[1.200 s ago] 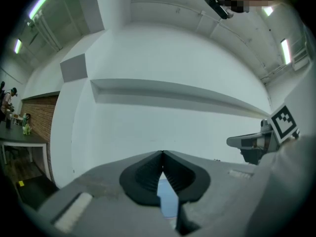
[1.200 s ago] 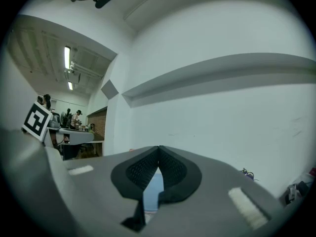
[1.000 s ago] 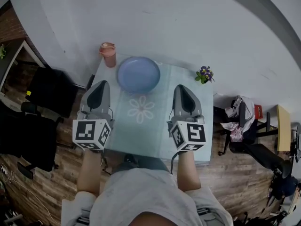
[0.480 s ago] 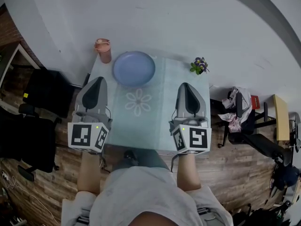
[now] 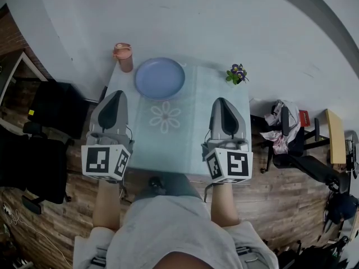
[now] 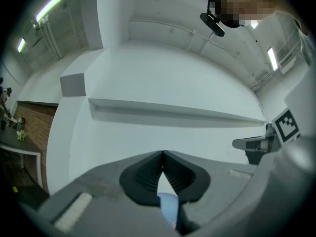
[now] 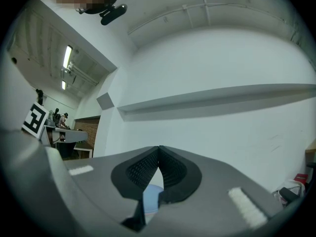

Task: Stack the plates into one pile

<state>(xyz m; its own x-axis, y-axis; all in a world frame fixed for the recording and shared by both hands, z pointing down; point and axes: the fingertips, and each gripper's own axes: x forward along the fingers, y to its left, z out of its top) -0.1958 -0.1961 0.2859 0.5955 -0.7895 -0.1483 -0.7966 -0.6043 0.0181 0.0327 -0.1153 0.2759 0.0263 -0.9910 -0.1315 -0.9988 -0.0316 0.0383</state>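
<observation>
Retreat from blue plate (image 5: 160, 78): left gripper (image 5: 116, 94) and right gripper (image 5: 223, 101) now farther back, jaws clenched, empty. No other plate on surface (image 5: 179, 144); stacking likely finished.

plate (image 6: 167, 205) mostly behind left tool (image 6: 162, 153), count unclear

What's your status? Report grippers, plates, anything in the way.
Left gripper shut, empty. Right gripper shut, empty. Blue plate at far edge of table, no other plate in sight. Pink cup left of it, potted plant right; path clear.
</observation>
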